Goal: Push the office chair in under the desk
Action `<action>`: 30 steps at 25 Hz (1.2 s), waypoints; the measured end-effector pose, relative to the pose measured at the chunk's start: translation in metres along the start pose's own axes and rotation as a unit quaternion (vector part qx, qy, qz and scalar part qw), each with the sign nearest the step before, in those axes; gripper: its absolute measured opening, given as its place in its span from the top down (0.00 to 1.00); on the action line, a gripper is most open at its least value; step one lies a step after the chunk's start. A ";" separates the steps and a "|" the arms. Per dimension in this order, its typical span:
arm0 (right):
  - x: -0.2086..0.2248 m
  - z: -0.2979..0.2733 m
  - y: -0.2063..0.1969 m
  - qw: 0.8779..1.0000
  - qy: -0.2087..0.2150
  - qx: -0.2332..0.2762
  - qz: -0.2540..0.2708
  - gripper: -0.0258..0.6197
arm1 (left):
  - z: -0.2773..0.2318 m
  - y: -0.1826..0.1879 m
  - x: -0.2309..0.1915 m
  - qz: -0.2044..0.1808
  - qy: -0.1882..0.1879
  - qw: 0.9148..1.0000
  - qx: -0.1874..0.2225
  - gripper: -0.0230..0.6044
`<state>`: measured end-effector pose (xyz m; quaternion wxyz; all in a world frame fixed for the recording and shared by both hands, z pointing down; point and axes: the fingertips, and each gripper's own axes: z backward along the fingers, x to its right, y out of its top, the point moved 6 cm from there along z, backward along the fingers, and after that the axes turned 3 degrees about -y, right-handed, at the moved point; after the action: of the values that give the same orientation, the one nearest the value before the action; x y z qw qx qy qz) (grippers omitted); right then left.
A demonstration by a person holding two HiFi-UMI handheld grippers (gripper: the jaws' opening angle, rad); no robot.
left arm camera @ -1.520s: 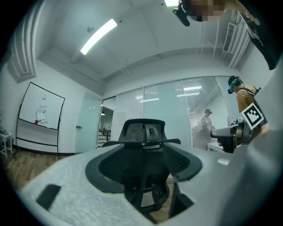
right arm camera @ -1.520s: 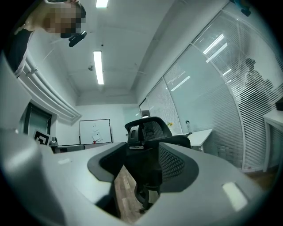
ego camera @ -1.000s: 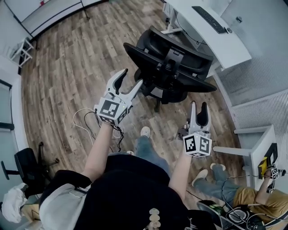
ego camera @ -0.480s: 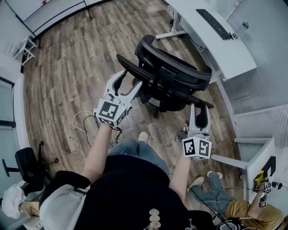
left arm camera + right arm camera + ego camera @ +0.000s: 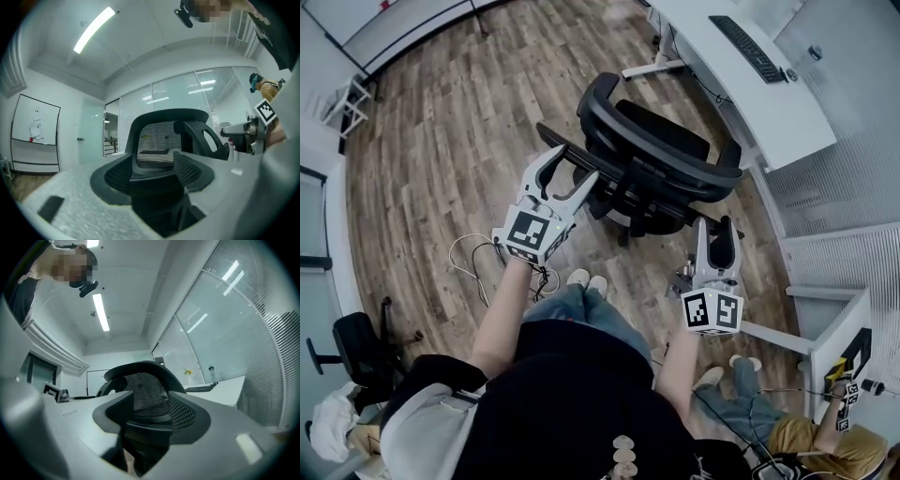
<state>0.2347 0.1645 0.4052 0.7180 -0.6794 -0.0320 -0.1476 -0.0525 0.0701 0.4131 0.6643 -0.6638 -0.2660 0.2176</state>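
The black mesh office chair point(image 5: 661, 141) stands on the wood floor with its back toward me, a little short of the white desk point(image 5: 769, 103) at the upper right. My left gripper point(image 5: 575, 162) is open, its jaws at the left end of the backrest. My right gripper point(image 5: 713, 225) is open just behind the backrest's right end. In the left gripper view the chair's headrest point(image 5: 164, 140) fills the gap between the jaws, and the right gripper point(image 5: 248, 133) shows beyond it. The right gripper view looks past the chair point(image 5: 145, 390) to the desk point(image 5: 220, 390).
A black keyboard point(image 5: 748, 42) lies on the desk. Loose cables point(image 5: 473, 258) trail on the floor at my left. Another black chair point(image 5: 356, 347) stands at the lower left. A person point(image 5: 769, 403) sits on the floor at the lower right, beside a white table point(image 5: 844, 319).
The chair has rolled and turned toward the desk, its back now more squarely to me. Both grippers have followed it forward and stayed open.
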 end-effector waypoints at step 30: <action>-0.034 -0.050 -0.067 0.639 0.325 -0.414 0.561 0.60 | -0.044 -0.041 0.014 -0.498 -0.316 0.746 -0.310 0.59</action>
<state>0.1776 0.1188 0.4583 0.2704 -0.7014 0.6552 0.0747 -0.0161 0.0441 0.4556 0.3137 -0.4998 -0.8063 -0.0414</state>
